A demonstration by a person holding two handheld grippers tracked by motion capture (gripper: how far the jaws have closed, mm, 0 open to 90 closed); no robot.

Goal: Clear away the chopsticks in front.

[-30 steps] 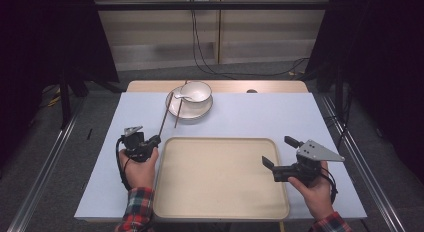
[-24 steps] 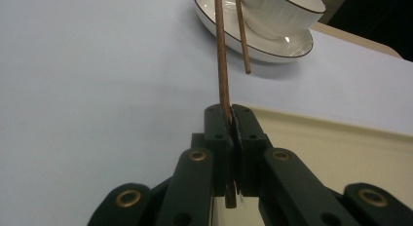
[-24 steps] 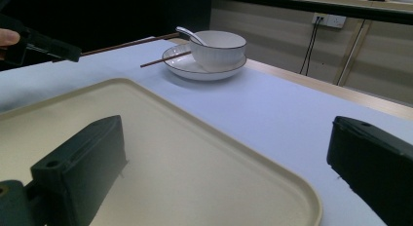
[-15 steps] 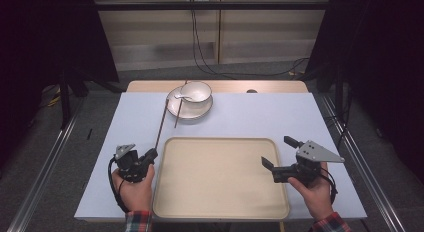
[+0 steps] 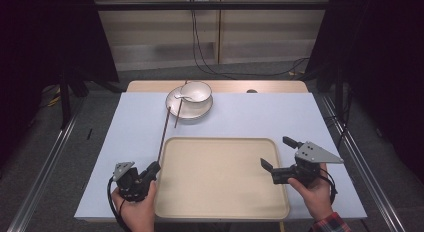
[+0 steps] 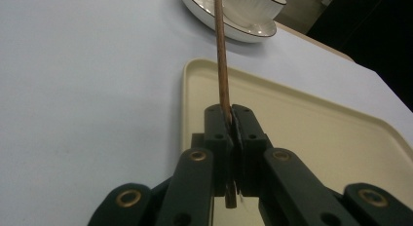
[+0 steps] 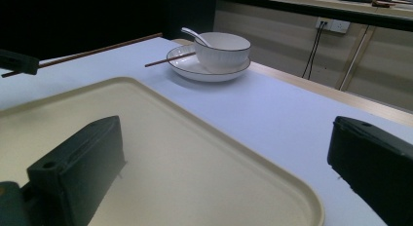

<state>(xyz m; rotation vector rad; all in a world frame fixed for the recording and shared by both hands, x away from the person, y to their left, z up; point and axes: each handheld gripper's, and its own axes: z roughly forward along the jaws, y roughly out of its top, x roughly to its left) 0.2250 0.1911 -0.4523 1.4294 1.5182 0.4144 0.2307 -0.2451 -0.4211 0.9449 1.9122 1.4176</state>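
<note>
left hand-held gripper [image 5: 151, 168] pulled back toward the near worktop [image 5: 250, 117] edge, pinching one chopstick [image 5: 164, 133] drawn off the plate [image 5: 190, 103] ahead; likely tray-bound [image 5: 220, 212]. right hand-held gripper [image 5: 276, 154] spread, unmoved beside tray

Even overhead light on the table [image 5: 240, 117], soft shadows, no hard glare. Surroundings fall to near black. High view slightly soft. Left gripper view: near jaws blurred, plate [image 6: 234, 28] soft. Right gripper view: near jaws blurred, dim background.

Second chopstick [image 5: 179, 112] on plate [image 5: 172, 103]; spoon [image 5: 182, 95] in bowl [image 5: 199, 91].
</note>
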